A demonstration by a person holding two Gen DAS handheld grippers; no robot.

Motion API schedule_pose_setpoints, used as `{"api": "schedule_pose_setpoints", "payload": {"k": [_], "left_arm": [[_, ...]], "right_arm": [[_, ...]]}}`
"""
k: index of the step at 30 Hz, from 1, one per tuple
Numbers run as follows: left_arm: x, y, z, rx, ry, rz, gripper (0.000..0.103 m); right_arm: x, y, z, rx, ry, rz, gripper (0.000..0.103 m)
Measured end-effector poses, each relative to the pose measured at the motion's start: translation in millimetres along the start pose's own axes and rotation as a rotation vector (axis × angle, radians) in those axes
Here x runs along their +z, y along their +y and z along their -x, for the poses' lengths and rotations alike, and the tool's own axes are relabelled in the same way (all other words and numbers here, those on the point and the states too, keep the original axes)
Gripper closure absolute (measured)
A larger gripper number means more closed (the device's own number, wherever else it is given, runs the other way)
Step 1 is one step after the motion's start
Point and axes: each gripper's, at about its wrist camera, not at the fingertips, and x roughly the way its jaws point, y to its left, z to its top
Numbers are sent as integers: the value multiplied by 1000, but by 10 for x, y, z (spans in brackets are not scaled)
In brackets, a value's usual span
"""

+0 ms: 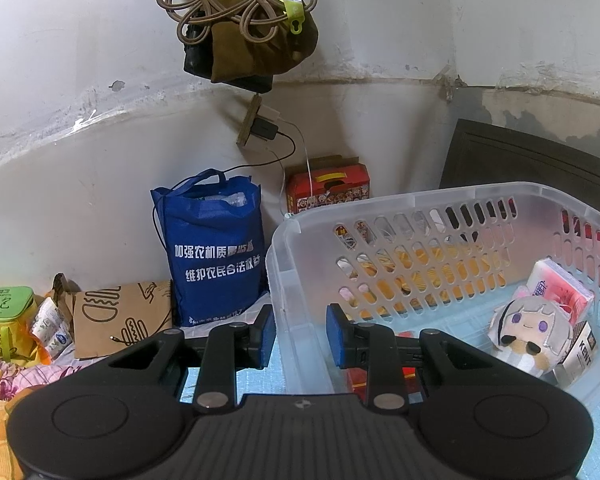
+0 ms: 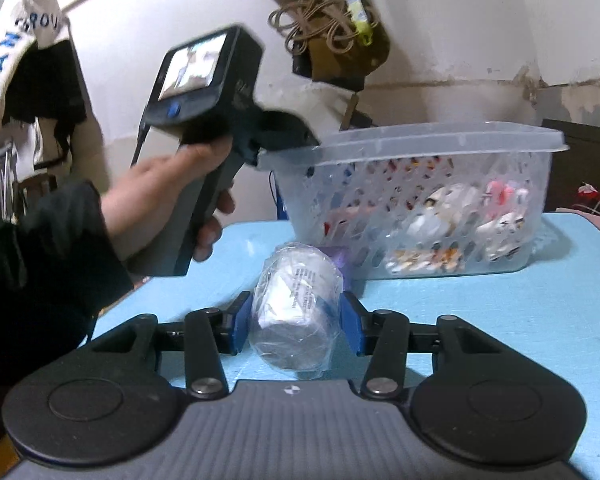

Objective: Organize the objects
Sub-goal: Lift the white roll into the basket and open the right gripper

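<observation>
A translucent plastic basket point(image 1: 416, 208) stands on the light blue table; it also shows in the right wrist view point(image 2: 440, 136). Inside lie a grey-haired plush doll point(image 1: 528, 332), a pink tissue pack point(image 1: 556, 288), a KENT box point(image 1: 580, 352) and a red item. My left gripper point(image 1: 301, 338) straddles the basket's near left rim, jaws close on either side of the wall. My right gripper point(image 2: 296, 322) is shut on a white roll wrapped in clear plastic point(image 2: 296, 312), low over the table in front of the basket. The left device point(image 2: 216, 92) shows in the person's hand.
A blue tote bag point(image 1: 216, 248), a brown paper bag point(image 1: 120, 320), a green box point(image 1: 4, 312) and a red carton point(image 1: 328, 188) stand against the wall behind the table. A cord bundle and dark bag point(image 1: 240, 24) hang on the wall. A purple item point(image 2: 336, 258) lies by the basket.
</observation>
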Motion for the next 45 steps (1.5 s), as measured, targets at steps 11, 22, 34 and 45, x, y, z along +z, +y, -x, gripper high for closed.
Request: {"api": "schedule_pose_setpoints", "payload": {"k": [11,22,34,45], "left_arm": [[-2,-6,3,1,0,0,71],[1,-7,4,-4,5,4,71],[-17,9,-2,-18,4,4,71],[-20,5,2,-22,5,3,69]], "right_arm": [[220,-347,420,-42,-125,-3,53],[1831,-463,-542,-147,-67,150,53],[1689,-680,-1384,-182,132,155,10],[1410,-709,-388,-199,-115,33,0]]}}
